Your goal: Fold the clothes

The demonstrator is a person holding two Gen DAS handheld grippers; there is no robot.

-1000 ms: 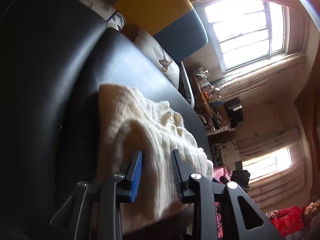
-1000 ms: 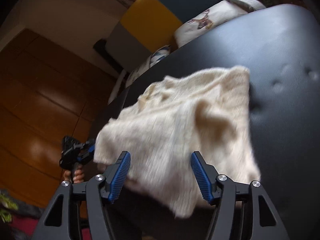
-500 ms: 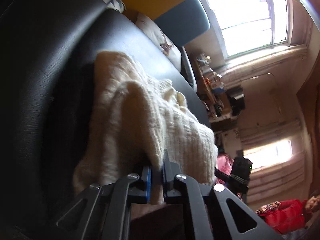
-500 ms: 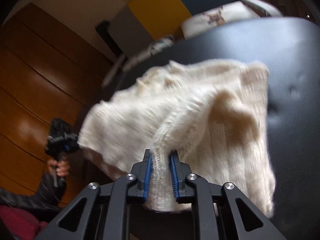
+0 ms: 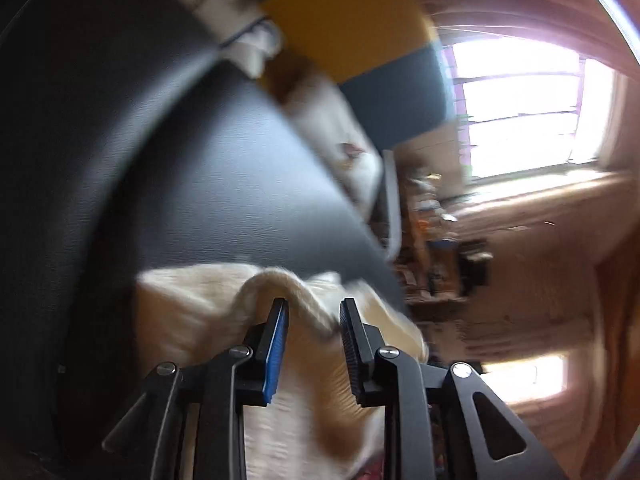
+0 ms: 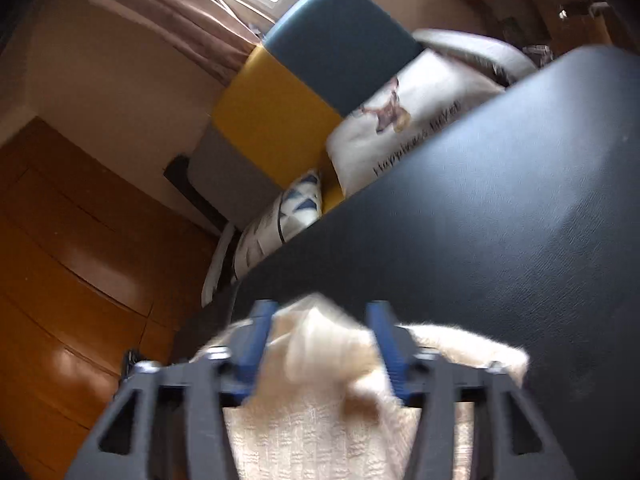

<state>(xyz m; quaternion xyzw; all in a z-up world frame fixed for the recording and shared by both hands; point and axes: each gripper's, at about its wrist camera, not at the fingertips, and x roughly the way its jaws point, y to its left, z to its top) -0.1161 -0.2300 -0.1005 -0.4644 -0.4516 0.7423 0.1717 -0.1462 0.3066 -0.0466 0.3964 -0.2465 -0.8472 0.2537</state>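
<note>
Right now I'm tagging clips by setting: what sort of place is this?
Probably a home living room: printed cushions against a yellow-and-blue backrest, a curtained window, and a cream knitted garment on a black padded surface.

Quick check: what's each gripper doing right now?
Left gripper: open, cream sweater between the jaws.
Right gripper: open, sweater bunched between the jaws.

Daylight pours in through the window, blown out to white with a pink fringe along the curtain. The black leather surface stays dim, catching only a soft grey sheen. Motion blur smears the left wrist view; the cream sweater is fuzzy at its edges. Fisheye bending curves everything near the rims, and the corners fall dark.
</note>
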